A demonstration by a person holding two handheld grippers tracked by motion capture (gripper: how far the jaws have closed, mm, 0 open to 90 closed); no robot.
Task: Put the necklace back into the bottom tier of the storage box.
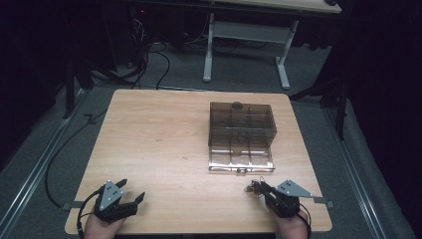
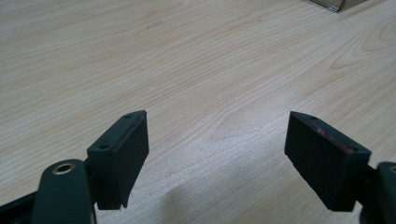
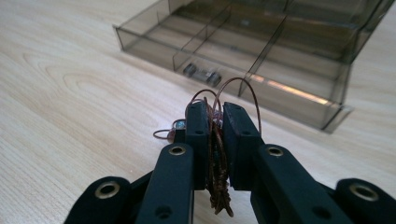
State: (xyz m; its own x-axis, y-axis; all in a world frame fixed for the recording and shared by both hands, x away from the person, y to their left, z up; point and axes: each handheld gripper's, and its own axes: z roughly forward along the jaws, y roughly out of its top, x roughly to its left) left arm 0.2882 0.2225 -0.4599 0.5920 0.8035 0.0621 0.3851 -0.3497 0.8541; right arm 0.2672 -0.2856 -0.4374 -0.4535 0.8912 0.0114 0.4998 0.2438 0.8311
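Observation:
A smoky see-through plastic box (image 1: 242, 122) stands right of the table's middle, its divided drawer (image 1: 241, 158) pulled out toward me. In the right gripper view the drawer (image 3: 280, 74) lies just ahead, with a small knob (image 3: 201, 73) on its front wall. My right gripper (image 1: 260, 188) (image 3: 215, 114) is shut on a tangled bundle of thin brown wire (image 3: 217, 186) (image 1: 254, 186), loops sticking out past the jaws. It hovers near the table's front edge, short of the drawer. My left gripper (image 1: 132, 189) (image 2: 217, 140) rests at the front left, open, with bare wood between its jaws.
The wooden table (image 1: 159, 134) has wide free room left of the box. A corner of the box (image 2: 334, 3) shows far off in the left gripper view. Behind the table are a white desk frame (image 1: 246, 50) and floor cables (image 1: 149, 64).

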